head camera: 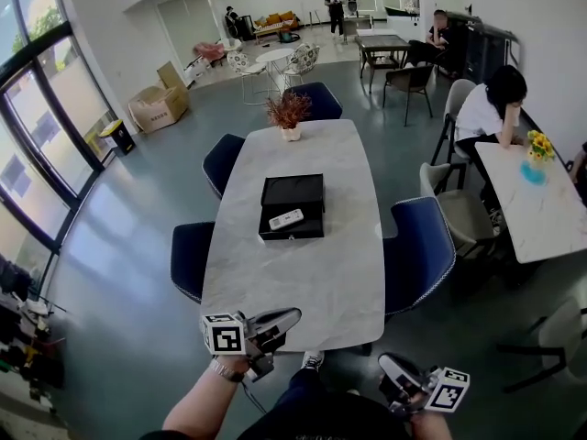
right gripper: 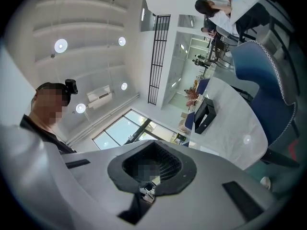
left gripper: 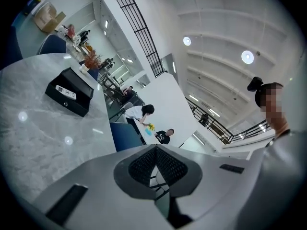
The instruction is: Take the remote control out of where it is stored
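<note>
Head view shows the remote control (head camera: 286,218) lying flat in an open black box (head camera: 293,193) near the middle of the marble bench (head camera: 293,287), a small potted plant (head camera: 290,113) at the far end. Both tools hang low at the near edge, well apart from the box. The left gripper (head camera: 286,319) is just over the bench edge, and the right gripper (head camera: 390,367) is lower and off to the side.

In each gripper view the fingers (left gripper: 136,169) are clenched together with nothing between them; the right pair (right gripper: 172,169) looks the same.

The main risk I see is arriving at the box with the fingers not yet released, which would make them jab or shove the remote instead of straddling it. The remote sits flat and low inside the box, so a steep approach could catch the box wall, while a shallow one could pinch only an edge and let it slip. The bench looks smooth and the box probably light, so a sideways nudge may slide the whole box, or a tight fit may lift it along with the remote. Holding the box down with the other gripper would likely guard against that.
</note>
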